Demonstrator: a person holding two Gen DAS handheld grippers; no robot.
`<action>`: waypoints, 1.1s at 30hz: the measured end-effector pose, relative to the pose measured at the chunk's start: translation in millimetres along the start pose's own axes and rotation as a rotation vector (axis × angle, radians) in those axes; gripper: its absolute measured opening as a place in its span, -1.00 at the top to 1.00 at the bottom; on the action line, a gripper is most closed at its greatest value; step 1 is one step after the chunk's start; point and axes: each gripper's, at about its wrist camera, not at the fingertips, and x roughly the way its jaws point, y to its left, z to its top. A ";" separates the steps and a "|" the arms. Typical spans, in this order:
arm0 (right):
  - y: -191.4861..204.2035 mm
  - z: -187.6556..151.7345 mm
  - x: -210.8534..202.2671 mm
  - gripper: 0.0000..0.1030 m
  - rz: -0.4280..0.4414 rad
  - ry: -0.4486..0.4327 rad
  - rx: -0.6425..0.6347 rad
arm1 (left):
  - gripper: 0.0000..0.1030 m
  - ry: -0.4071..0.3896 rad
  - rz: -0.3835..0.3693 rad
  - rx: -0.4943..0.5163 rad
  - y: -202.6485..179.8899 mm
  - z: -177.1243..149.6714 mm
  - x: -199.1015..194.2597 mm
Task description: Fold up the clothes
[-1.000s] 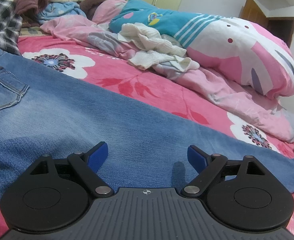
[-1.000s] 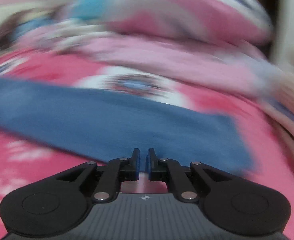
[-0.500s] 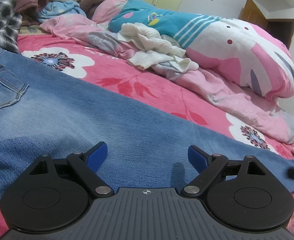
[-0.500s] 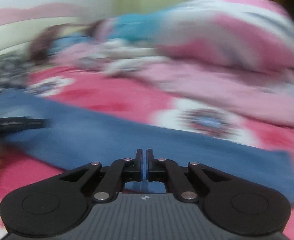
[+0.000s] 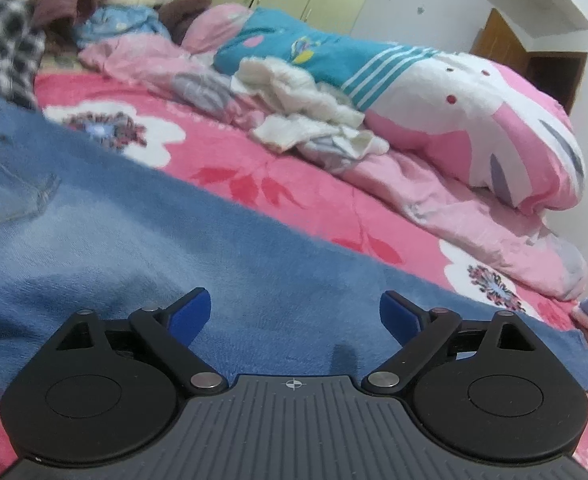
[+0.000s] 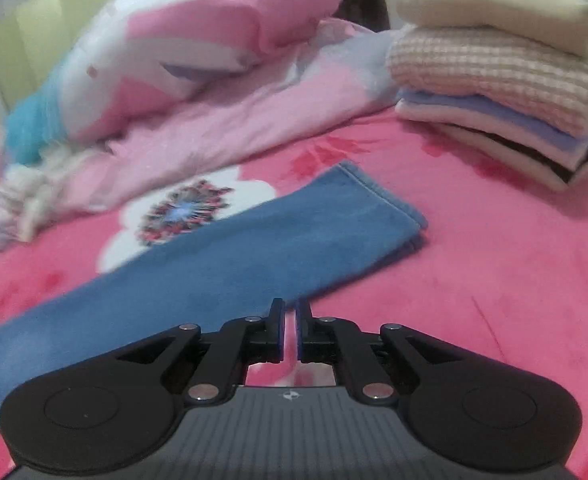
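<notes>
Blue jeans (image 5: pixel 141 240) lie flat across a pink flowered bed (image 5: pixel 294 196), legs laid together into one long strip; back pocket shows at the left in the left wrist view, hem end (image 6: pixel 378 204) lies toward the right in the right wrist view. Judged progress: lengthwise fold done, crosswise folds still to do, then onto the stack.

Left gripper (image 5: pixel 294 312) hovers low over the thigh area w/ jaws spread wide, nothing between them. Right gripper (image 6: pixel 289 320) sits near the lower edge of the leg strip; its jaws have just been opening from fully closed to a thin slit, and only pink bedding shows through the gap.

Around: stack of folded clothes (image 6: pixel 502 80) beyond the hem, well apart. Rumpled pink quilt (image 5: pixel 474 120), white unfolded garment (image 5: pixel 306 120) and a plaid shirt (image 5: pixel 5 48) along the far side. Nothing lies on the jeans; bed between hem and stack is bare.
</notes>
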 end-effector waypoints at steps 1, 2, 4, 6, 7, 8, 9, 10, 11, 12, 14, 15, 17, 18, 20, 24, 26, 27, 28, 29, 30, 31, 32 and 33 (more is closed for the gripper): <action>5.1 -7.1 -8.2 0.50 0.040 0.003 -0.018 | -0.83 -0.015 -0.014 0.042 -5.3 0.7 -7.9; 12.0 -16.7 -18.5 0.30 0.086 0.008 -0.046 | -0.89 -0.029 -0.033 0.095 -12.1 1.0 -16.6; 30.9 -32.7 -34.5 0.21 0.165 0.026 -0.101 | -0.91 -0.035 -0.079 0.195 -25.8 -0.1 -30.5; 48.1 -47.1 -34.4 0.18 0.246 0.083 -0.134 | -0.91 -0.001 -0.115 0.284 -38.8 -5.8 -38.1; 56.2 -51.2 -31.7 0.13 0.279 0.121 -0.133 | -0.91 0.025 -0.124 0.315 -42.8 -9.6 -39.4; 64.1 -54.8 -28.7 0.04 0.311 0.161 -0.129 | -0.90 0.054 -0.132 0.342 -45.9 -14.1 -40.2; 70.5 -57.9 -24.0 0.00 0.345 0.200 -0.112 | -0.89 0.079 -0.139 0.359 -46.9 -18.8 -40.7; 76.2 -60.0 -20.9 -0.04 0.381 0.229 -0.088 | -0.88 0.096 -0.147 0.368 -46.7 -22.8 -41.3; 79.0 -60.8 -13.6 -0.05 0.414 0.256 -0.047 | -0.87 0.105 -0.155 0.374 -46.1 -26.7 -42.1; 81.2 -61.3 -5.4 -0.05 0.447 0.282 -0.004 | -0.86 0.104 -0.159 0.377 -44.7 -29.9 -42.9; 84.8 -61.4 13.7 -0.06 0.480 0.350 0.103 | -0.74 0.097 -0.158 0.385 -41.6 -35.1 -43.8; 87.3 -61.0 24.0 -0.06 0.498 0.381 0.156 | -0.70 0.093 -0.158 0.388 -40.0 -37.7 -44.3; 93.2 -59.4 43.2 -0.07 0.531 0.429 0.240 | -0.49 0.095 -0.151 0.402 -36.7 -42.0 -43.9; 96.4 -58.3 51.9 -0.07 0.546 0.446 0.268 | -0.46 0.099 -0.148 0.407 -35.1 -44.1 -43.7; 102.7 -56.8 67.3 -0.07 0.570 0.474 0.309 | -0.35 0.101 -0.150 0.422 -35.3 -45.1 -43.9; 114.0 -55.8 91.0 -0.07 0.599 0.513 0.347 | -0.30 0.082 -0.138 0.507 -45.6 -47.7 -44.3; 116.8 -54.2 96.2 -0.07 0.621 0.526 0.362 | -0.29 0.065 -0.116 0.575 -54.9 -50.5 -43.2; 117.6 -53.6 97.9 -0.07 0.635 0.530 0.373 | -0.29 0.058 -0.106 0.609 -59.5 -51.7 -42.2; 118.0 -52.9 99.4 -0.07 0.650 0.534 0.386 | -0.29 0.054 -0.096 0.646 -64.4 -52.9 -40.4; 118.2 -52.3 100.9 -0.06 0.672 0.538 0.403 | -0.29 0.052 -0.081 0.690 -70.0 -54.8 -38.0; 118.1 -51.8 102.0 -0.06 0.690 0.537 0.418 | -0.29 0.050 -0.066 0.733 -75.1 -56.9 -35.5; 118.0 -51.4 103.0 -0.06 0.706 0.536 0.433 | -0.23 0.049 -0.051 0.765 -78.8 -58.4 -33.3; 117.4 -50.7 104.1 -0.06 0.721 0.531 0.446 | -0.12 0.046 -0.039 0.789 -81.2 -59.0 -31.8; 116.6 -50.0 105.2 -0.06 0.736 0.526 0.459 | -0.08 0.043 -0.031 0.799 -82.2 -58.4 -30.8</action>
